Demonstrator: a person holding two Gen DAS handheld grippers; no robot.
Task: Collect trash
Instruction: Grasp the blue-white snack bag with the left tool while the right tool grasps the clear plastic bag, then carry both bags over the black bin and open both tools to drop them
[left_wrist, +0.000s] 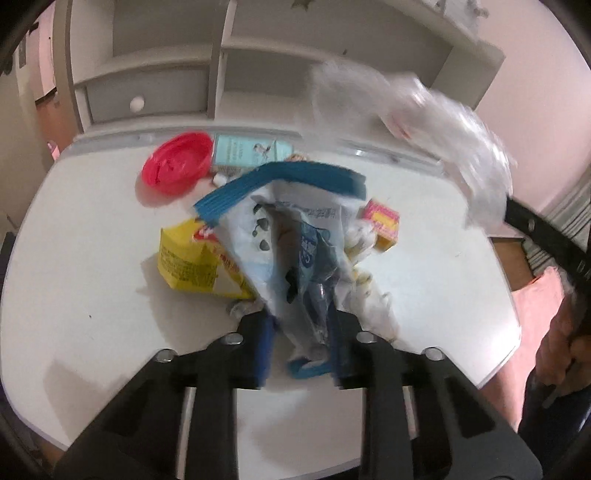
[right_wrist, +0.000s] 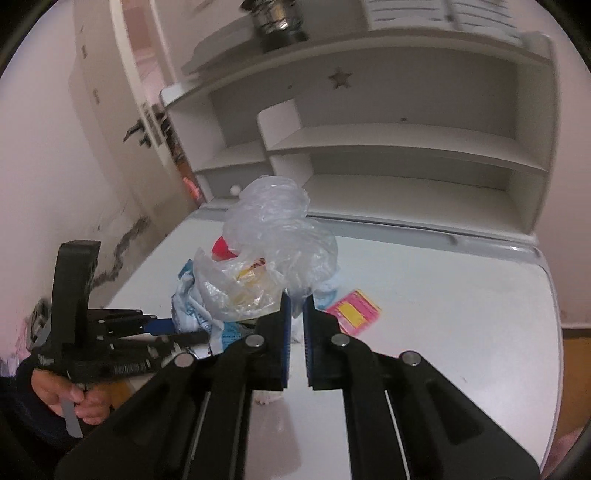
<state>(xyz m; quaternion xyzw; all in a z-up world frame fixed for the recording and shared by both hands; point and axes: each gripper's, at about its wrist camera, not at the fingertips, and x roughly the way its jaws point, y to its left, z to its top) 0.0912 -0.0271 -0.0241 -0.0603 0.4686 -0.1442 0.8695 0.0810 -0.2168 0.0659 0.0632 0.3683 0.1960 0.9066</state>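
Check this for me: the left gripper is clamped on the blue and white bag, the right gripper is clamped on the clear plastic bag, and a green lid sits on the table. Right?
Not quite: the lid is red, as the left wrist view shows. The left gripper is shut on the blue and white bag, the right gripper on the clear plastic bag, above the table.

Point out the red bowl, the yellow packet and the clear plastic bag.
red bowl (left_wrist: 177, 162), left wrist view, inner floor.
yellow packet (left_wrist: 188, 264), left wrist view, printed face.
clear plastic bag (right_wrist: 280, 229), right wrist view, crumpled upper bulge.
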